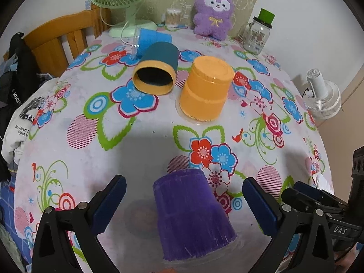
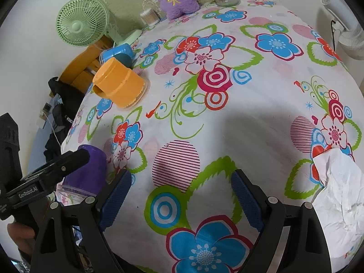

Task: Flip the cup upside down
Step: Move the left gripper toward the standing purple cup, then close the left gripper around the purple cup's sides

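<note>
A purple cup (image 1: 193, 213) stands upside down on the flowered tablecloth, between the open fingers of my left gripper (image 1: 184, 195), which do not touch it. It also shows in the right wrist view (image 2: 91, 170), partly behind the left gripper. An orange cup (image 1: 206, 88) stands upside down further back. A dark teal cup with a yellow rim (image 1: 157, 72) and a blue cup (image 1: 150, 41) lie on their sides behind it. My right gripper (image 2: 182, 193) is open and empty above the cloth.
A green fan (image 1: 120, 2), a purple plush toy (image 1: 215, 13), a glass jar with a green lid (image 1: 256, 34) and a cotton swab box (image 1: 173, 18) stand at the back. A white fan (image 1: 323, 95) is at the right. Crumpled tissue (image 2: 341, 195) lies at the right edge.
</note>
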The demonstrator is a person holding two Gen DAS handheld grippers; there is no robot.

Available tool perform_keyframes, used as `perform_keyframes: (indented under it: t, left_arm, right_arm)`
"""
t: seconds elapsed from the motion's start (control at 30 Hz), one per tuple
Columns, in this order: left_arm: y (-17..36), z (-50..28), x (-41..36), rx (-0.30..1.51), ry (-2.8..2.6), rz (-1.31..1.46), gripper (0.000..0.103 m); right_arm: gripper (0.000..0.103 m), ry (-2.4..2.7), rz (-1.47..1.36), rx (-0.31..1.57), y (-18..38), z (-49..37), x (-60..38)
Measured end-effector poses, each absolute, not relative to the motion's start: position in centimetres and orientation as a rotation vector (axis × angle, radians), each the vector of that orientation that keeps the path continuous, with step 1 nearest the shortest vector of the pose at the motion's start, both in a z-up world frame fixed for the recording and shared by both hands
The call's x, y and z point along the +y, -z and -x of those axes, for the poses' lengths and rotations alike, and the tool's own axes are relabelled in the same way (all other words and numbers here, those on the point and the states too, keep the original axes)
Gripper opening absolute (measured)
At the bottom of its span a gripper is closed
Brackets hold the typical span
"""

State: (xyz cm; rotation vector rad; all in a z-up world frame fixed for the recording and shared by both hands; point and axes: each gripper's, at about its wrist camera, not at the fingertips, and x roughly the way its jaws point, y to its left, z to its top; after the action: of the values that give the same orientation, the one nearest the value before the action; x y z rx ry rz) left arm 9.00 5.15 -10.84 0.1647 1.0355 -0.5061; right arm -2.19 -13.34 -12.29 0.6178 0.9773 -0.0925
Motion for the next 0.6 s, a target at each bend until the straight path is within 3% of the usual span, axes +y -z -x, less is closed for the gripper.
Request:
perform_keyframes:
  t: [0.17, 0.33, 0.5, 0.6]
  left_arm:
    - [11.3, -9.4, 5.3, 1.064, 0.494, -0.157, 0.102]
    - [11.2, -9.7, 5.5, 1.072, 0.503, -0.142, 0.093]
    - [11.8, -9.8, 5.2, 1.107, 0.523, -0.143, 0.072]
    - [12.1, -9.9, 5.1, 1.130, 0.535, -0.137, 0.066]
  right_arm:
    - [0.091, 0.093, -0.623, 0.973, 12.3, 2.3, -13.5]
    - [0.091, 0.093, -0.625, 0.972, 12.3, 2.3, -13.5]
    - [0.091, 0.092, -0.625, 0.969, 12.3, 2.3, -13.6]
    - [0.091, 0.092, -0.626, 0.969, 12.3, 2.3, -13.6]
